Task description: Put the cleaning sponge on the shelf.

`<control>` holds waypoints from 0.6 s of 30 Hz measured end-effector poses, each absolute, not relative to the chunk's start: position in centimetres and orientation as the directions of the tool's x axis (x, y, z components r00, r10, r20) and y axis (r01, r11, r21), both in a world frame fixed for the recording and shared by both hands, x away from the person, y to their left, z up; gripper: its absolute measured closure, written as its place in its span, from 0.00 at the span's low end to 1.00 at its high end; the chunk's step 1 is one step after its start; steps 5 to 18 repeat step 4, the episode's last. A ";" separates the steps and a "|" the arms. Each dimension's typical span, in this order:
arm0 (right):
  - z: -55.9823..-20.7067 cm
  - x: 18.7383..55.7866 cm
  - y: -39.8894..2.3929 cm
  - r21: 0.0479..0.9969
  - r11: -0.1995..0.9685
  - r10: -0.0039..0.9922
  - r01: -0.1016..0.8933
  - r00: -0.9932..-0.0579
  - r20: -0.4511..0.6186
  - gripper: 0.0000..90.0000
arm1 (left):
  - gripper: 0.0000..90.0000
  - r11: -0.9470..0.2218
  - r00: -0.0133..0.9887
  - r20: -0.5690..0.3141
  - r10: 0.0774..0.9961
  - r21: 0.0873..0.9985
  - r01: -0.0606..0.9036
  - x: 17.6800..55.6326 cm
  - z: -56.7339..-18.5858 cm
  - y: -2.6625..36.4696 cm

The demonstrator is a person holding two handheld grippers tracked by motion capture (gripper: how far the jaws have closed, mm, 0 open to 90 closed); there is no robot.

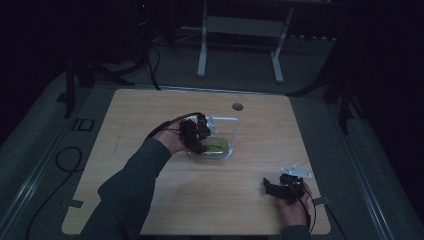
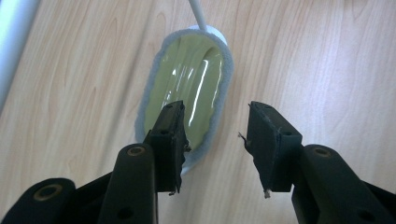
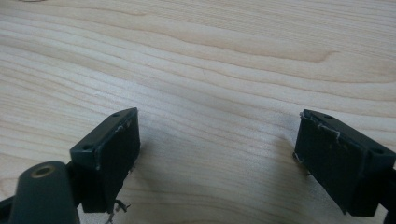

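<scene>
The left gripper (image 2: 215, 135) has its fingers (image 2: 170, 135) spread, empty, astride the near rim of a green dish (image 2: 187, 88) mid-table (image 1: 150, 115). It looks light, glossy, perhaps slippery; grip the fuzzy rim. The right gripper (image 3: 217, 154) hovers released over bare wood.
</scene>
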State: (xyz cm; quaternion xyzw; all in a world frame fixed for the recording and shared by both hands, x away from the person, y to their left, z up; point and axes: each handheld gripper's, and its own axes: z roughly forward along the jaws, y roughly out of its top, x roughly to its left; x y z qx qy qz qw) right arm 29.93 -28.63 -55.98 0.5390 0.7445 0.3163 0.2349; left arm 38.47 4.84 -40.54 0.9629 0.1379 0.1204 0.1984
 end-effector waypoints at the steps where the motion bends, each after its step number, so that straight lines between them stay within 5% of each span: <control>1: -56.0 29.9 -28.6 0.724 0.219 0.951 0.654 -0.309 -0.009 0.15 | 0.63 -0.883 0.933 0.177 0.313 0.415 0.218 38.5 -40.5 4.8; 18: -56.0 29.9 -28.6 0.724 0.219 0.951 0.654 -0.309 -0.009 0.15 | 0.63 -0.864 0.921 0.173 0.348 0.442 0.243 37.8 -40.3 5.4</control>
